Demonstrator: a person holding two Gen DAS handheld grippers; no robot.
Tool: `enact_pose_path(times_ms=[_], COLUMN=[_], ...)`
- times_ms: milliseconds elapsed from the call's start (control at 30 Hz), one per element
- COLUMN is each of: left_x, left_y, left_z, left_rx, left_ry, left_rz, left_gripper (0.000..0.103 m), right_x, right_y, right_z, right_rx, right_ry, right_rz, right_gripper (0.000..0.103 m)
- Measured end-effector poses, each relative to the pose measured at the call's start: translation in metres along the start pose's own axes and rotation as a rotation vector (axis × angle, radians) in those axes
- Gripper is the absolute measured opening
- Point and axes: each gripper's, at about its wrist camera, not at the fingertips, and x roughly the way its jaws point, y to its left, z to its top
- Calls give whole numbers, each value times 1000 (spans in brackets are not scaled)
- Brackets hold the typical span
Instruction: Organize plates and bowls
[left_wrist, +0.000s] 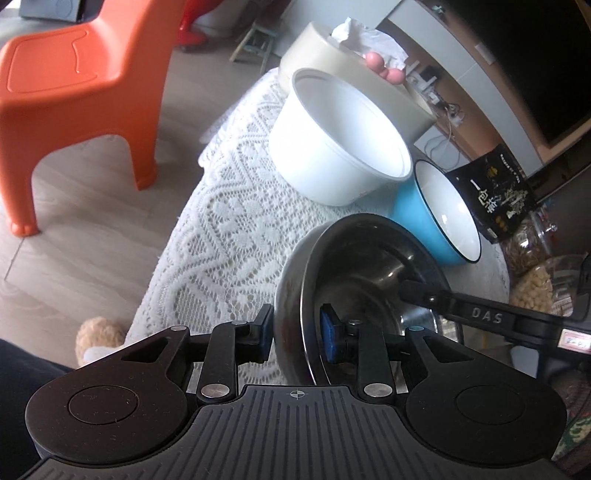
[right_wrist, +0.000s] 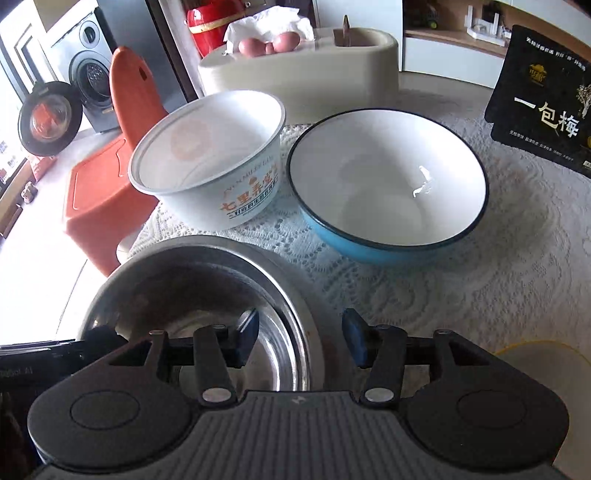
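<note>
Steel shows nearest in the left wrist view: the metal bowl (left_wrist: 369, 280) sits at the near edge of the lace-covered table (left_wrist: 236, 206), and the left gripper (left_wrist: 297, 338) straddles its near rim, one pad outside the wall, the blue pad inside. A small gap shows at the outer pad, so the jaws stand apart around the rim, not clamped. The right gripper's finger, marked "DAS", reaches into the same bowl from the right side. Beyond the metal bowl stands the white tub (left_wrist: 340, 140), and to the right of the metal bowl the blue bowl (left_wrist: 439, 218), close to it. Left of the metal bowl the cloth is bare up to the table's edge, with an orange chair (left_wrist: 81, 88) on the floor beyond.

From the right wrist view, the right gripper (right_wrist: 301, 339) has its left finger inside the metal bowl (right_wrist: 199, 291) and its right finger outside, the far-right rim between them, jaws apart and not pressing. Beyond the metal bowl the white tub (right_wrist: 210, 158) bears orange Chinese lettering; the blue bowl (right_wrist: 388, 184) sits just beside it. A black packet (right_wrist: 546, 96) reading "一包梅" stands far right, with open cloth between it and the metal bowl.
</note>
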Motion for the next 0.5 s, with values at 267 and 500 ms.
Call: enact_pose_path(times_ms=[267, 500], left_x=[5, -9], left_y=[3, -21], left_z=[12, 23], left_rx=[-4, 55], left_ry=[3, -112], left_rz=[-14, 59], left_gripper=[33, 32], right_x=[-2, -24], right_y=[6, -5], right_z=[-2, 4], right_rx=[-4, -36], right_ry=[16, -79], right_rz=[9, 9], right_gripper=[57, 56])
